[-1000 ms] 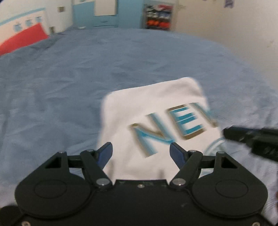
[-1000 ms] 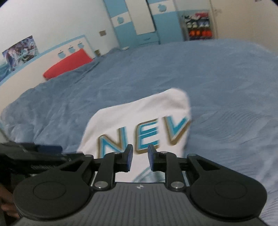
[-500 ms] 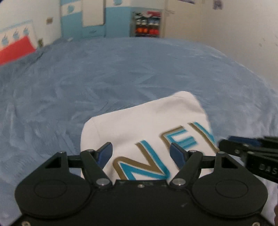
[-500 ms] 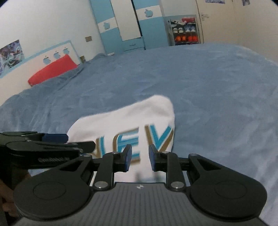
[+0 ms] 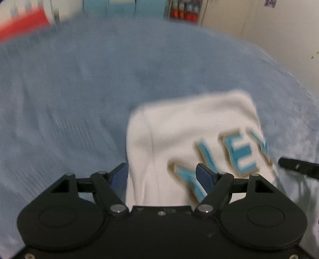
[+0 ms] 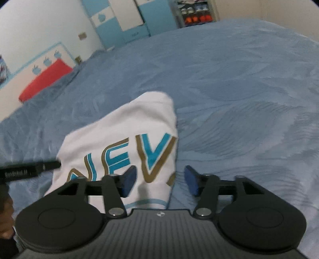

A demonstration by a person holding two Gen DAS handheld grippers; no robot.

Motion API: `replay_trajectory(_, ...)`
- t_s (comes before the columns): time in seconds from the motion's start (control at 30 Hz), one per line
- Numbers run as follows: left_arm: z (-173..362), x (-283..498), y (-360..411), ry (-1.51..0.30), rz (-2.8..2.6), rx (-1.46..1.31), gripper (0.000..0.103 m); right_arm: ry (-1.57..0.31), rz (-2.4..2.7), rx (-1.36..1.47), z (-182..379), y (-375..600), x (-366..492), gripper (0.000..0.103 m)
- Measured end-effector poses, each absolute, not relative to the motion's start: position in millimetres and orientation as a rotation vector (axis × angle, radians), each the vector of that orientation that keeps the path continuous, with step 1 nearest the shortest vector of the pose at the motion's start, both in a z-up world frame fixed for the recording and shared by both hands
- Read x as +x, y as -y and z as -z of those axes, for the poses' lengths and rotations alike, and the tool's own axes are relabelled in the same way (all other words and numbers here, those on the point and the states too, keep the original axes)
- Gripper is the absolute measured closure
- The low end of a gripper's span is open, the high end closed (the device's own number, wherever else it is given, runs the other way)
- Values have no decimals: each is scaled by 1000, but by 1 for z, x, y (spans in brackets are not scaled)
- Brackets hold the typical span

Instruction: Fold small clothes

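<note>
Two hand-held grippers are in my views, both hovering low over a folded white cotton T-shirt [image 6: 127, 127] with teal, gold-edged lettering, which lies on a wide blue-grey plush bedspread [image 6: 239, 83].

My left hand-held gripper [image 5: 161, 172] has its jaws standing wide apart; between its blue pads [image 5: 202, 171] I see the near left corner of the shirt, but the pads do not press on it. That view is blurred, so I cannot read the cloth's edges finely. At the right edge of that view, the black tip of the other tool pokes in just beside the shirt's right side.

My right hand-held gripper [image 6: 159, 180] has just been opening and its jaws now stand apart; the shirt's near right edge lies between them, not pinched.

Beyond the bed I see a red pillow [image 6: 43, 79] at the headboard, a blue-and-white wardrobe [image 6: 127, 22] and a shelf of shoes [image 6: 195, 14].
</note>
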State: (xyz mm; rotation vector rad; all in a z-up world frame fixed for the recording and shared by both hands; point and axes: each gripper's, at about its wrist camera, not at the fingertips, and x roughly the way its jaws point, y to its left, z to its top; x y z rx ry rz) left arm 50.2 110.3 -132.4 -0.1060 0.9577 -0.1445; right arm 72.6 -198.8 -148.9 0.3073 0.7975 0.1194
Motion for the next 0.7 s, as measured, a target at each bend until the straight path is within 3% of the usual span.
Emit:
replay_trajectory(0.27, 157, 64, -126, -1040, 223, -248, 26, -863, -246, 315, 173, 179, 84, 20)
replay_trajectory(0.3, 157, 67, -120, -1046, 234, -223, 24, -872, -274, 327, 173, 176, 89, 23)
replay_trajectory(0.5, 173, 78, -107, -1010, 238, -221, 16, -909, -260, 383, 187, 172, 111, 18)
replay_trajectory(0.7, 153, 56, -101, -935, 176, -99, 17, -891, -229, 277, 166, 168, 99, 34)
